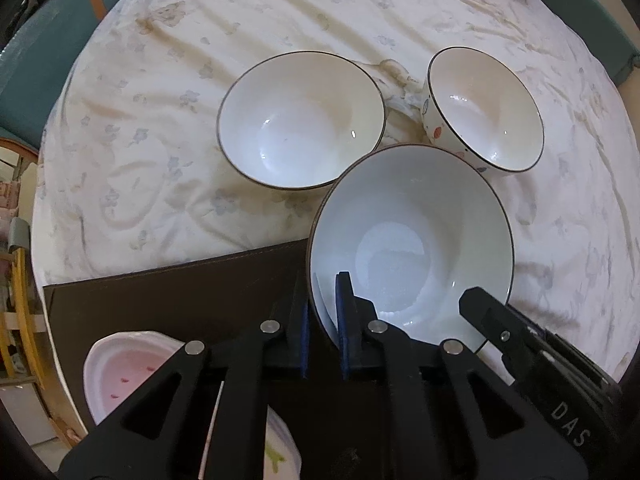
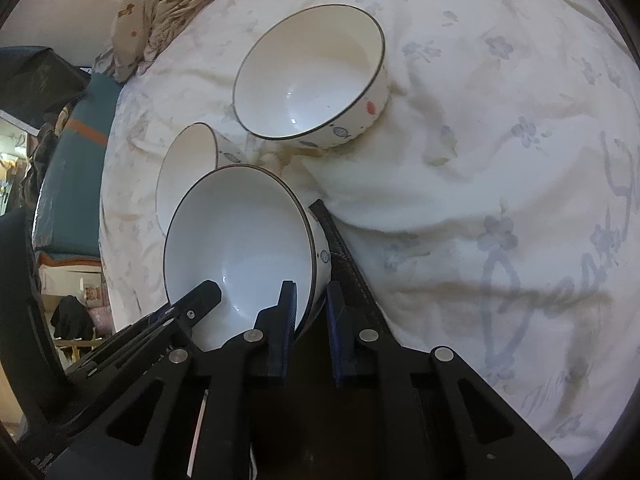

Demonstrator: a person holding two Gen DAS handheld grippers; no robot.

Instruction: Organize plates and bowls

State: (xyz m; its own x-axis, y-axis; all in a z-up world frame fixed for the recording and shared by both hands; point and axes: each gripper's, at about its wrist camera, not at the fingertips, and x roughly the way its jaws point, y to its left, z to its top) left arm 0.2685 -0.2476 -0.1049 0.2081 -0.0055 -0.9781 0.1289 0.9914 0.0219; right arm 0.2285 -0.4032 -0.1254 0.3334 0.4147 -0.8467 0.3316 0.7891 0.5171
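A white bowl with a dark rim (image 1: 412, 248) is tilted over the edge of a dark brown mat (image 1: 160, 292). My left gripper (image 1: 323, 320) is shut on its near left rim, one blue pad inside and one outside. My right gripper (image 2: 311, 312) is shut on the opposite rim of that same bowl (image 2: 240, 248). The right gripper's finger (image 1: 480, 308) shows at the bowl's right edge, and the left gripper's finger (image 2: 200, 296) shows in the right wrist view. Two more white bowls stand on the cloth beyond: a plain one (image 1: 300, 120) and one with painted spots (image 1: 486, 108).
A cream cloth with pale blue flowers (image 1: 140, 160) covers the surface. A pink-centred plate (image 1: 124, 368) lies on the mat at lower left, half under my left gripper. A crumpled beige fabric (image 2: 172, 4) lies at the far edge. Teal furniture (image 2: 68, 168) stands beyond the cloth.
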